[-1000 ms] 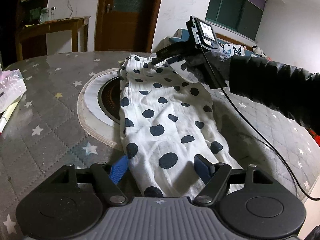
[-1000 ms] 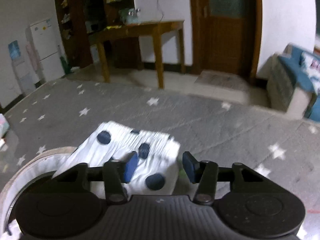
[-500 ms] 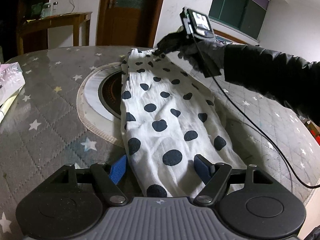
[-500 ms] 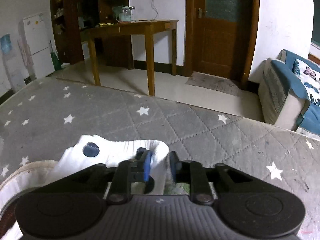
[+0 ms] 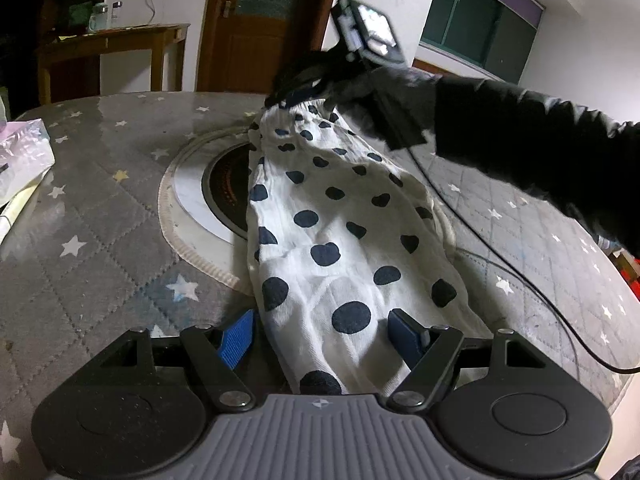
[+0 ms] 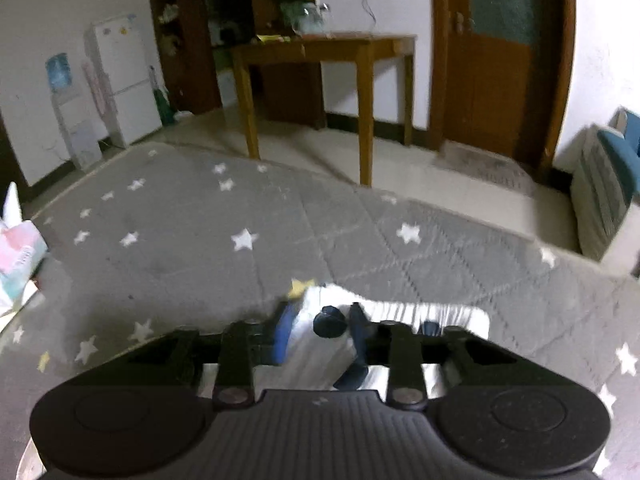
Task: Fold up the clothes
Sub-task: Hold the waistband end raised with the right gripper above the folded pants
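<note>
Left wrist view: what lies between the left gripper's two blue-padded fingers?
The near end of the white, dark-dotted garment lies between the left gripper's open fingers; its far end is in the closing right gripper.

one white garment with dark polka dots (image 5: pixel 340 236). two grippers: left gripper (image 5: pixel 320 336) and right gripper (image 6: pixel 320 332). one gloved hand (image 5: pixel 384 92). one black cable (image 5: pixel 520 276). one grey star-print table cover (image 5: pixel 100 200). one round inset plate (image 5: pixel 192 196). one wooden side table (image 6: pixel 324 44). one wooden door (image 6: pixel 500 48). one white fridge (image 6: pixel 120 76). one tissue pack (image 6: pixel 18 252).
</note>
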`<state>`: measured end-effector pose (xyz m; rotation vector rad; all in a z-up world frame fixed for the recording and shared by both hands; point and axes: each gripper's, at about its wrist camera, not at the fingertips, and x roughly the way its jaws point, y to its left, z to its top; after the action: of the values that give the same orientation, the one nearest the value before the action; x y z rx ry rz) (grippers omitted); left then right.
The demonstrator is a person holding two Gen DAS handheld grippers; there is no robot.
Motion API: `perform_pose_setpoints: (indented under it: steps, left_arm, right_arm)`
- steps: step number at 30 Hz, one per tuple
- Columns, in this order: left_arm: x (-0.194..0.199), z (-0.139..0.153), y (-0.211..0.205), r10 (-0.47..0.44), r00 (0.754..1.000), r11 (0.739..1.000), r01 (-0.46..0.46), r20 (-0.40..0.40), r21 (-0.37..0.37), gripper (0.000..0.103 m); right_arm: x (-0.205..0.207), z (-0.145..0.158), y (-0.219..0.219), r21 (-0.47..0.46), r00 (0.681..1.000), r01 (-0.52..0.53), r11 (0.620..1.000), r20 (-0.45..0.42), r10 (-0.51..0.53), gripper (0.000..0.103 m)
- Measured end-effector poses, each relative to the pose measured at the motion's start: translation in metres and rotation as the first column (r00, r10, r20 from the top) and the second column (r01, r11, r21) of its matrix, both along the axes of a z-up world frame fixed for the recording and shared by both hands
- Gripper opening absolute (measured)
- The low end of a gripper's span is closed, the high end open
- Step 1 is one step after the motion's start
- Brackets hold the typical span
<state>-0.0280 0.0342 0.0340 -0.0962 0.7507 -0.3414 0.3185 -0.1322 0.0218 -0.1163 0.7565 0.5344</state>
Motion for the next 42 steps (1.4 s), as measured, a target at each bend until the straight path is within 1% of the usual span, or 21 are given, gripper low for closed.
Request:
perform_pose_setpoints:
  steps: [1,3,6,8,10,12,14,17,19,20,22,24,25,27,28,29,32,34,36,39,42]
  left_arm:
    - [0.0,0.001,0.001,0.0,1.0,1.0,0.0,0.002,-0.002,0.076]
    - [0.0,0.001,0.001,0.0,1.0,1.0,0.0,0.0,-0.003,0.076]
    - [0.002,-0.001,0.002,0.003,1.0,1.0,-0.003,-0.006,-0.003,0.076]
    - [0.002,-0.003,0.002,0.008,1.0,1.0,-0.008,-0.01,-0.004,0.076]
    - [0.002,-0.004,0.001,0.01,1.0,1.0,-0.01,-0.011,-0.003,0.076]
    - [0.001,-0.004,0.001,0.011,1.0,1.0,-0.011,-0.009,-0.005,0.076]
    - [0.0,-0.003,0.001,0.009,1.0,1.0,-0.009,-0.004,-0.007,0.076]
    - [0.0,-0.001,0.002,0.009,1.0,1.0,-0.009,0.006,-0.006,0.079]
    - [0.0,0.0,0.004,0.01,1.0,1.0,-0.01,0.016,-0.011,0.081]
    - [0.001,0.001,0.004,0.013,1.0,1.0,-0.013,0.019,-0.013,0.084]
    - [0.002,0.001,0.003,0.017,1.0,1.0,-0.017,0.023,-0.014,0.088]
    - [0.003,0.0,0.0,0.023,1.0,1.0,-0.022,0.021,-0.008,0.092]
    - [0.004,-0.001,-0.001,0.026,1.0,1.0,-0.026,0.017,-0.004,0.093]
    - [0.005,-0.002,-0.002,0.033,0.999,0.999,-0.033,0.012,0.004,0.097]
    - [0.006,-0.002,-0.002,0.036,0.999,0.999,-0.036,0.01,0.008,0.101]
    - [0.006,-0.003,-0.002,0.039,0.999,0.999,-0.039,0.01,0.009,0.102]
    - [0.007,-0.005,-0.001,0.044,0.999,0.999,-0.044,0.007,0.008,0.103]
    - [0.009,-0.007,-0.001,0.047,0.999,0.999,-0.047,-0.001,0.012,0.103]
    - [0.009,-0.01,-0.002,0.046,0.999,0.999,-0.046,-0.011,0.013,0.103]
    - [0.008,-0.012,-0.003,0.042,0.999,0.999,-0.042,-0.011,0.021,0.103]
    - [0.009,-0.011,-0.004,0.041,0.999,0.999,-0.041,-0.012,0.024,0.103]
  right_arm:
    - [0.0,0.0,0.001,0.013,1.0,0.001,1.0,-0.002,-0.001,0.012]
    - [-0.001,0.005,-0.003,0.06,1.0,0.008,0.998,0.012,-0.009,0.008]
    - [0.006,0.011,-0.007,0.145,0.999,0.041,0.989,0.021,-0.044,0.008]
    - [0.017,0.005,-0.008,0.182,0.998,0.058,0.981,-0.024,-0.055,0.008]
    - [0.025,-0.005,-0.006,0.181,0.997,0.063,0.981,-0.058,-0.054,0.011]
    - [0.028,-0.009,-0.007,0.195,0.997,0.062,0.979,-0.057,-0.052,0.015]
    - [0.027,-0.003,-0.012,0.208,0.998,0.05,0.977,-0.051,-0.04,0.018]
    - [0.016,0.011,-0.017,0.159,0.999,-0.019,0.987,-0.025,0.023,0.02]
    - [0.004,0.011,-0.016,0.093,0.998,-0.066,0.993,-0.005,0.067,0.033]
    - [-0.002,0.011,-0.016,0.06,0.996,-0.089,0.994,0.003,0.089,0.034]
    - [-0.013,0.011,-0.015,-0.007,0.991,-0.132,0.991,0.018,0.132,0.035]
    - [-0.015,-0.002,-0.011,-0.044,0.99,-0.138,0.989,-0.001,0.139,0.035]
    - [-0.016,-0.008,-0.009,-0.052,0.99,-0.141,0.989,0.014,0.142,0.037]
    - [-0.019,-0.015,-0.005,-0.074,0.985,-0.159,0.985,0.053,0.163,0.048]
    - [-0.02,-0.014,-0.003,-0.078,0.984,-0.162,0.984,0.058,0.166,0.049]
    - [-0.019,-0.012,-0.002,-0.068,0.985,-0.161,0.985,0.054,0.165,0.05]
    - [-0.021,0.0,-0.009,-0.024,0.984,-0.151,0.988,0.086,0.153,0.054]
    - [-0.019,0.005,-0.023,0.006,0.989,-0.107,0.994,0.108,0.106,0.059]
    - [-0.014,0.008,-0.036,0.031,0.993,-0.048,0.998,0.113,0.045,0.06]
    - [-0.006,0.007,-0.052,0.037,0.992,0.032,0.999,0.12,-0.036,0.067]
    - [0.006,0.001,-0.059,0.065,0.993,0.068,0.996,0.088,-0.073,0.067]
